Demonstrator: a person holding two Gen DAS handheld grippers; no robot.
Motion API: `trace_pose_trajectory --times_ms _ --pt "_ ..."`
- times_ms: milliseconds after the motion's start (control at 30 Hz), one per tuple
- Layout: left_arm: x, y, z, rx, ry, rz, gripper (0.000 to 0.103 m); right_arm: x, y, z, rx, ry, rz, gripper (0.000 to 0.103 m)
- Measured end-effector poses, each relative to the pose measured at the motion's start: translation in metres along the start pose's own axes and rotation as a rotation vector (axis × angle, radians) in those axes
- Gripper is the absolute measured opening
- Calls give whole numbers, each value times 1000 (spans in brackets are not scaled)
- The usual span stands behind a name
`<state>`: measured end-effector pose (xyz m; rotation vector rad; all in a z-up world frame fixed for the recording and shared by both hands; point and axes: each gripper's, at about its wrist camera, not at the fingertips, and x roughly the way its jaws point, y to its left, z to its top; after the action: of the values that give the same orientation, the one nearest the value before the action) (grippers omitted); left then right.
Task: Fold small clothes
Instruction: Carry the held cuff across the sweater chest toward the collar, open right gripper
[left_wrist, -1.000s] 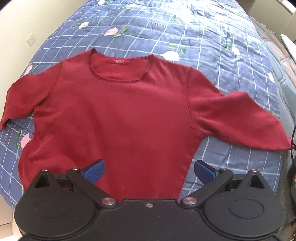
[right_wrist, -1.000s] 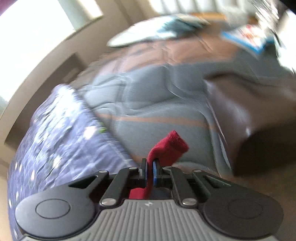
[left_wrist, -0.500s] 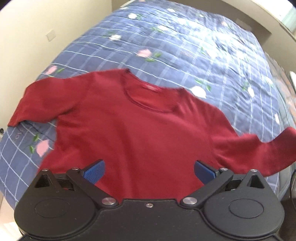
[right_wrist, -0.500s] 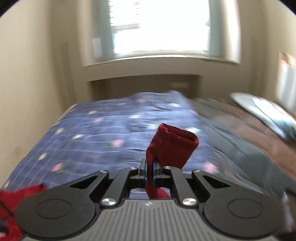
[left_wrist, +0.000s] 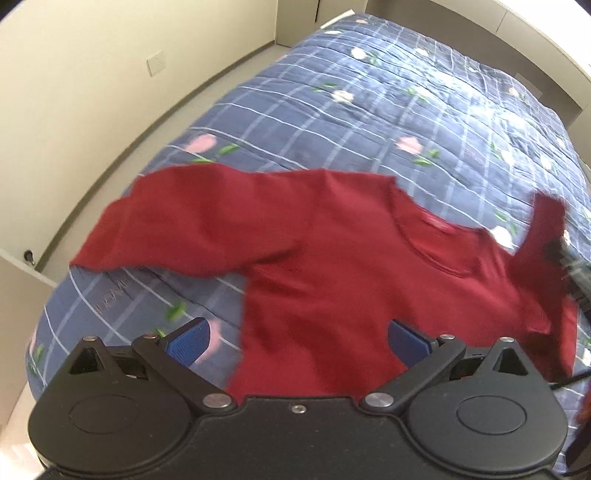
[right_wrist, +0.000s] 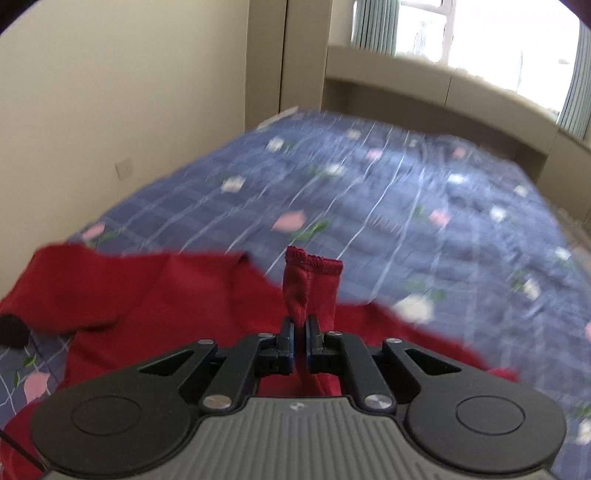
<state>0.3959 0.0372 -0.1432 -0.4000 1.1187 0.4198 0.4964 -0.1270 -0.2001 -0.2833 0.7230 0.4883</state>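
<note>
Red sweater (left_wrist: 332, 266) flat on bed (left_wrist: 369, 122), sleeves-axis across view. Right hand-held gripper (right_wrist: 300, 328) clamped on sleeve cuff (right_wrist: 312, 273), lifted over torso; fold target lies leftward. Left hand-held gripper (left_wrist: 295, 336) jaws apart, empty, above hem, nearer free sleeve.

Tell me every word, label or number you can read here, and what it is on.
Nothing can be read for certain.
Pale woven lettering on the blue checked floral quilt: blurred, unreadable.
Neck label inside the dark red long-sleeved knit top: too blurred.
Small emblem on the grey ribbed gripper body: a mark, no letters.
</note>
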Motion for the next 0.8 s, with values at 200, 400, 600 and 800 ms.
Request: trace_pose_trajectory --times_ms 200,400,600,800 --pt "38 35 14 -14 -10 -79 102 15 21 -31 48 46 13 21" --pt "72 31 20 -16 -49 -194 102 -4 7 -59 147 42 21 71" --pt "97 6 18 4 -50 -277 102 -45 -41 -87 325 -24 -89 97" --pt "128 -33 10 95 -55 -316 102 -63 -110 -109 472 -71 -268 103"
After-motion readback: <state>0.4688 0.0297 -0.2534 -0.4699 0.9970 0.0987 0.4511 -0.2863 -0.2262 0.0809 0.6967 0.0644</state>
